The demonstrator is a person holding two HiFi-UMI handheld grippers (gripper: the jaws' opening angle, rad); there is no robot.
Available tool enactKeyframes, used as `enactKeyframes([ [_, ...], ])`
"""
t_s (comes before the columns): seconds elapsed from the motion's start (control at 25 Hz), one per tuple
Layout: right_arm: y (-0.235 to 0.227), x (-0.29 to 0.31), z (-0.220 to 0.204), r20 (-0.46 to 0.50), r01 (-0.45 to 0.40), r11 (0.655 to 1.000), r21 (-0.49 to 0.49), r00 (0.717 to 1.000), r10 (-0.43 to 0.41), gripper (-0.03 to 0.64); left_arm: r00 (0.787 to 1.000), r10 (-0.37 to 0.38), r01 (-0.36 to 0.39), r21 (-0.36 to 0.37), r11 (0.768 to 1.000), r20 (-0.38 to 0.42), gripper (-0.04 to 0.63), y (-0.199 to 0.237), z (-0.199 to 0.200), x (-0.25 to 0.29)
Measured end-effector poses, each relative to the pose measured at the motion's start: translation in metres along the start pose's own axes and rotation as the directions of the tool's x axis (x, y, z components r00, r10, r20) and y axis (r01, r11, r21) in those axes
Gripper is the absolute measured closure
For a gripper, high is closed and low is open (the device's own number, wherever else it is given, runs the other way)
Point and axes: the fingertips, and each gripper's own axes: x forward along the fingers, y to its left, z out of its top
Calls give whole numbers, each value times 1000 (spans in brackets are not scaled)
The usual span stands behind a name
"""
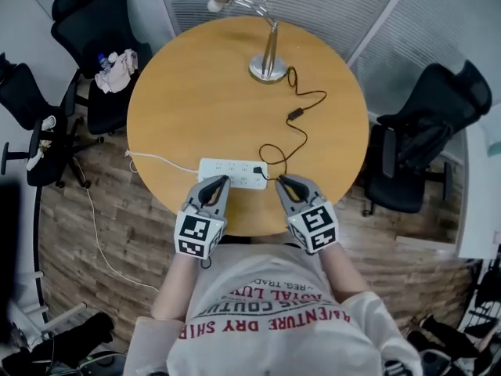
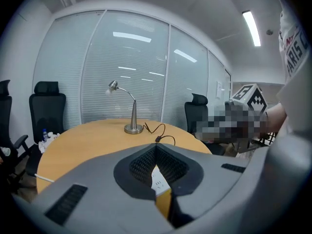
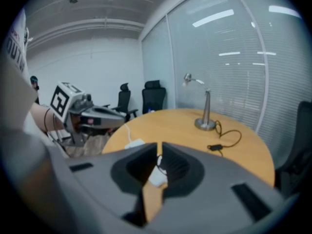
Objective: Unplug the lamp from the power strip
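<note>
One lamp [image 1: 268,67], one power strip [image 1: 232,172], one table [image 1: 203,92] — three chairs [image 1: 86,14] [image 1: 39,131] [image 1: 438,124], two grippers [image 1: 219,181] [image 1: 282,181].

I'm seeing bright, even light coming from ceiling strips [image 2: 252,27], glaring on the glass wall [image 2: 126,82]. Both gripper views are bending and darkening at the edges; the left tool [image 2: 156,147] and right tool [image 3: 159,147] are blurring up close.
</note>
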Motion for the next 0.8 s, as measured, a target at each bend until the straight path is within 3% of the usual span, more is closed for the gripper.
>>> enactKeyframes([
  [0.12,1,26,-9,-63,1,1000,-22,998,-2,580,997,-54,53,-14,998,-54,568,12,-23,18],
  [0.2,3,41,-19,-115,-8,1000,-28,993,5,477,991,-96,94,-17,995,-90,568,14,-39,30],
  [0.24,4,48,-24,-142,-13,999,-33,990,8,458,988,-115,114,-18,993,-107,568,15,-47,36],
  [0.52,5,87,-63,-310,-44,995,-89,951,15,434,949,-239,243,-5,970,-206,569,8,-90,81],
  [0.8,-2,113,-92,-454,-85,981,-172,891,-2,433,921,-259,278,25,960,-292,569,7,-117,111],
])
